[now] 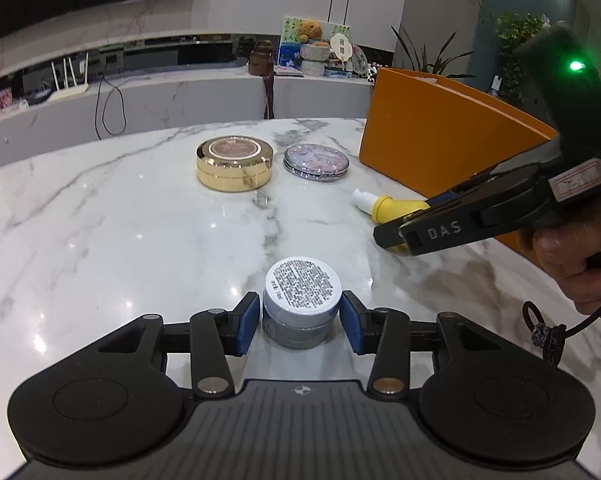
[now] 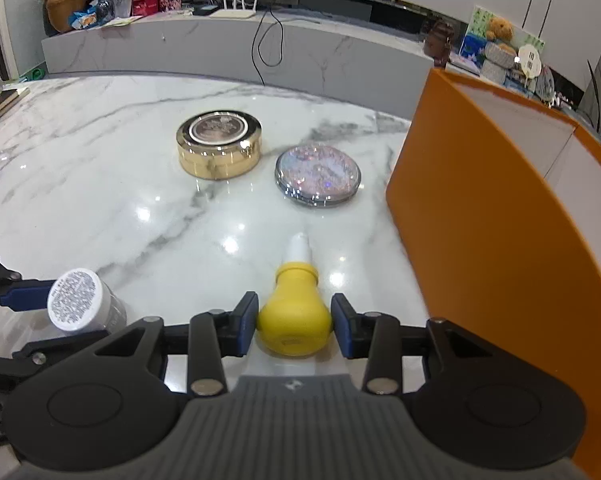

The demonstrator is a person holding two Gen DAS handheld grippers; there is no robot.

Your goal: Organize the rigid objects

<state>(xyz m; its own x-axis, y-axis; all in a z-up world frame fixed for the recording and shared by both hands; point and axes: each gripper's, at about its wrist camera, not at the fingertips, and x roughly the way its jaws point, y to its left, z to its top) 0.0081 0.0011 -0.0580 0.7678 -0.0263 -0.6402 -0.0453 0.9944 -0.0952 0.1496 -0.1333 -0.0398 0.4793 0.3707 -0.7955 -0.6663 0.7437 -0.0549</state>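
Observation:
My left gripper is shut on a small grey jar with a white labelled lid, low over the marble table. My right gripper is shut on a yellow bulb-shaped bottle with a white nozzle, next to the orange box. A gold round tin and a glittery compact mirror lie further back on the table. The jar also shows in the right wrist view, and the right gripper in the left wrist view.
The orange box stands open at the table's right side. A grey counter with a router, cables and ornaments runs behind the table. Books lie at the table's far left edge.

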